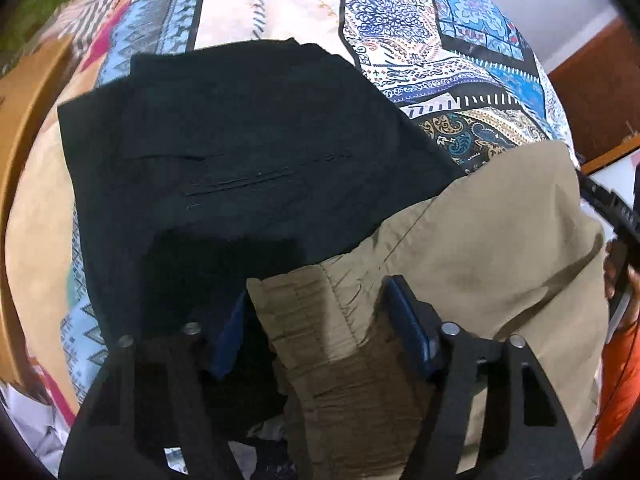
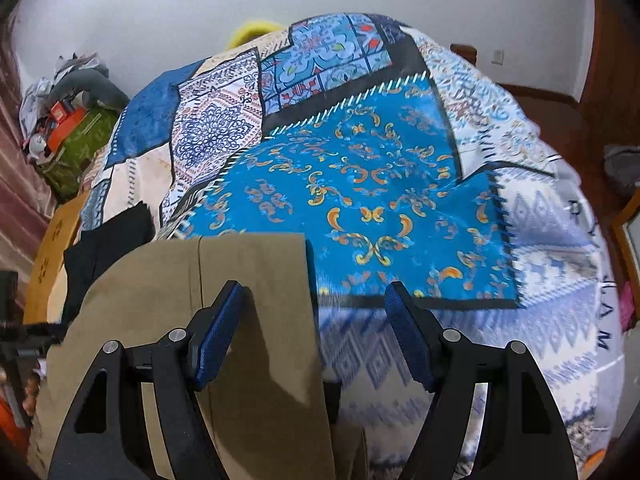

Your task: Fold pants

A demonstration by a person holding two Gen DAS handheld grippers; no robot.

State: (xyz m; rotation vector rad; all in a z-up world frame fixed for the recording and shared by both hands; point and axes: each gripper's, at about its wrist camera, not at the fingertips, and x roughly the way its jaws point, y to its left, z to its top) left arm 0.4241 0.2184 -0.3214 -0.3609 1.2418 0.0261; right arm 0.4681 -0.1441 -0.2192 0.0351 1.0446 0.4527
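Observation:
Khaki pants [image 1: 480,240] lie folded on the patterned bedspread [image 1: 460,40]. Their gathered waistband [image 1: 316,320] lies between the jaws of my left gripper [image 1: 316,312], which stand wide apart. In the right wrist view the khaki pants [image 2: 248,280] lie at the lower left. My right gripper [image 2: 316,320] is open above their right edge, its left pad [image 2: 218,336] over the cloth, its right pad [image 2: 408,340] over the bedspread [image 2: 380,184].
A folded black garment [image 1: 240,152] lies beside the khaki pants, partly under them; it also shows in the right wrist view [image 2: 108,240]. A wooden bed frame [image 1: 24,152] runs along the left. Clutter [image 2: 68,120] sits by the wall. The person's orange sleeve [image 1: 620,380] is at right.

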